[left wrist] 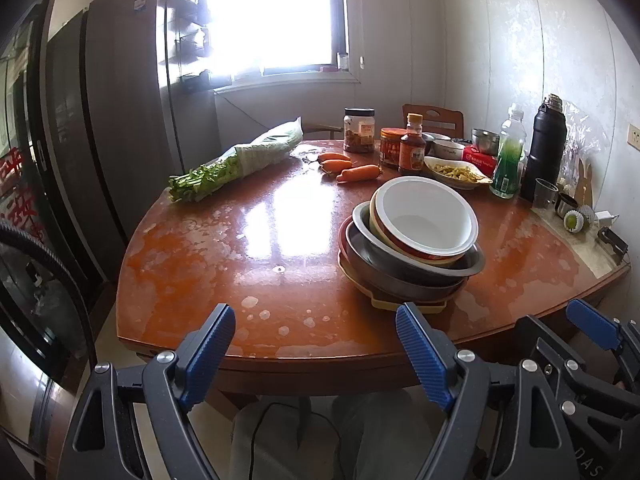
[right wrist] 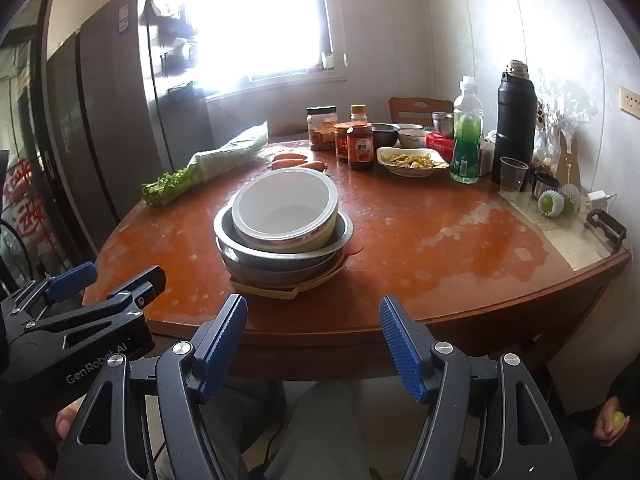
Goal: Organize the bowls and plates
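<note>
My left tool (left wrist: 316,350) and right tool (right wrist: 314,340) both gape wide, empty, short of the bench (right wrist: 460,248); the stacked bowls (right wrist: 284,220) sit at twelve o'clock.

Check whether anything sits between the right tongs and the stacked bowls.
Nothing visible does. The right tongs hang open at the table's near edge, with only bare tabletop up to the bowl stack.

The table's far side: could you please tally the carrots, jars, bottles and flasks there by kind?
carrots: 3
jars: 2 (black-lidded jar, red jar)
bottles: 2 (sauce bottle, green drink bottle)
black flask: 1
Total: 8
</note>
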### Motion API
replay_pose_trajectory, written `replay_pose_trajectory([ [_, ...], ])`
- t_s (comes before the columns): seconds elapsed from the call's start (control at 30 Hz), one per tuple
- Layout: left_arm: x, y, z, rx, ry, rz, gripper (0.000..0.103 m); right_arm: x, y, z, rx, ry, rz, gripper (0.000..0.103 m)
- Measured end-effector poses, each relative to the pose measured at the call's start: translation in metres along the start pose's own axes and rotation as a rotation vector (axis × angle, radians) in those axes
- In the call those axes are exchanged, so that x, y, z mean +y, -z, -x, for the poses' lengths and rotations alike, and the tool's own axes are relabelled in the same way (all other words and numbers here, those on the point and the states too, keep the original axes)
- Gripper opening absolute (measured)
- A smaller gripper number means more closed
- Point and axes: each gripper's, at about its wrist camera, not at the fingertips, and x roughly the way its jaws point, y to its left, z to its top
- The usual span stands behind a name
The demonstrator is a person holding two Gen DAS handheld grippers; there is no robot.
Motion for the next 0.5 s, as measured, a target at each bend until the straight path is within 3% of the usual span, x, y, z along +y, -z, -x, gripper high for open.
replay_pose_trajectory([
  [0.5, -0.0051, -0.0004, 0.0002, -0.004, 0.029, 0.003, 0.082, -0.0019, -0.0006, -0.0004, 0.008, 0.006, 0.011, 0.071],
])
